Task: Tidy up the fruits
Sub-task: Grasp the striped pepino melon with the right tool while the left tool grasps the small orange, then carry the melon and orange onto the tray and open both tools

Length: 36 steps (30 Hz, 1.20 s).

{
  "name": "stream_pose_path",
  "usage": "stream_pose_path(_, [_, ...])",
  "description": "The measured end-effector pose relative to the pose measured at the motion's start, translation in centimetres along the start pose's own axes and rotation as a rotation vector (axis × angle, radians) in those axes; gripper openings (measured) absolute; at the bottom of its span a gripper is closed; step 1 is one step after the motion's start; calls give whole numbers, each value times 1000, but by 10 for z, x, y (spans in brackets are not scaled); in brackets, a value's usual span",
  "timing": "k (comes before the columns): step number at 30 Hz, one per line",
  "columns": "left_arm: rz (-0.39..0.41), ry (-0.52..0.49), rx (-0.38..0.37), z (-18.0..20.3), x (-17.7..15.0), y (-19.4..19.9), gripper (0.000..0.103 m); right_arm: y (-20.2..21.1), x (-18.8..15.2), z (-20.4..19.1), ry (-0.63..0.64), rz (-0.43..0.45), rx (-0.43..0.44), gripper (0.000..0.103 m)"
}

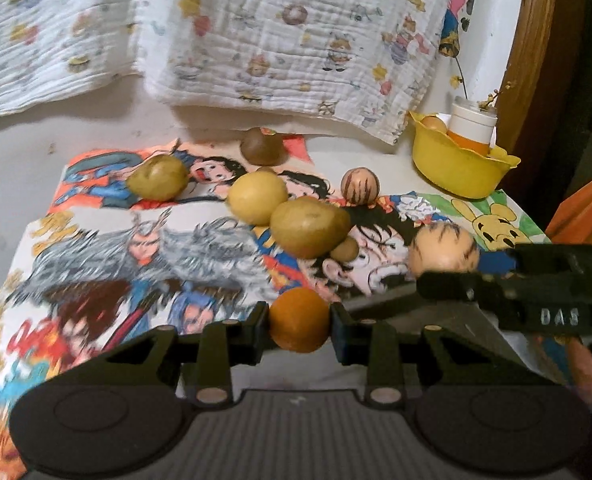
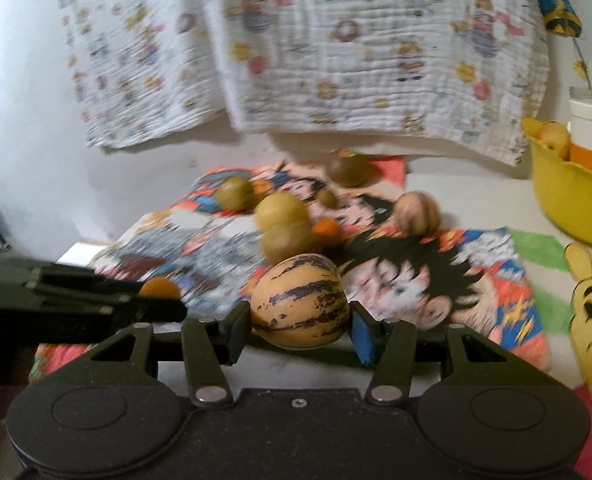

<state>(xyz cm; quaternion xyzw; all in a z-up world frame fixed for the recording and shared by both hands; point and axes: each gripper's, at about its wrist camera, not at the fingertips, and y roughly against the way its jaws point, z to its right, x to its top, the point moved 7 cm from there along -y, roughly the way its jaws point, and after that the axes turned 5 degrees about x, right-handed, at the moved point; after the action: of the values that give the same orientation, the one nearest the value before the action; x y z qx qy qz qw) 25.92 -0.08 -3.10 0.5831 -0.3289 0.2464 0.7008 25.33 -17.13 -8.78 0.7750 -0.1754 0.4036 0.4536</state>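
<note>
We hold both tools angled down over the cartoon-printed cloth [image 1: 144, 256] on the worktop [image 1: 20, 168]. On the left, our left hand-held gripper [image 1: 299, 326] has its jaws drawn narrow, clamped on a small orange fruit [image 1: 299, 320]; the fruit is round, so it shows no long axis, and it sits squarely between the pads, just above the cloth's near edge. Beyond it the loose fruits lie scattered on the cloth: a greenish-yellow one [image 1: 158, 177] far left, a yellow one [image 1: 257, 197] touching a larger olive one [image 1: 309, 226], a brown one [image 1: 262, 146] at the back, and a small striped one [image 1: 360, 185]. Moving right, our right hand-held gripper [image 2: 299, 322] stands partly open, its pads pressed on a striped melon-like fruit [image 2: 299, 300], whose stripes run side to side between the jaws. Far right, a yellow bowl [image 1: 454, 168] stands on the worktop, holding a white-and-orange container [image 1: 472, 128].
</note>
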Motion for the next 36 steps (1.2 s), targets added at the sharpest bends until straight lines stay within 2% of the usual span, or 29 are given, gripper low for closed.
stream_pose_path(8, [-1,8,5,-5,-36,36,36,18,-47,-51,56,-34,48,54])
stream_pose_path(16, [-15,-2,-2,-4,-68,54,36,34,-75,-72,113,-49,27,54])
stream_pose_path(26, [-24,-42,-4,5,-89,67,36,40,-92,-84,165,-64,23,54])
stream_pose_path(36, [-34,-43,9,3,-97,66,36,41,-95,-86,169,-48,15,54])
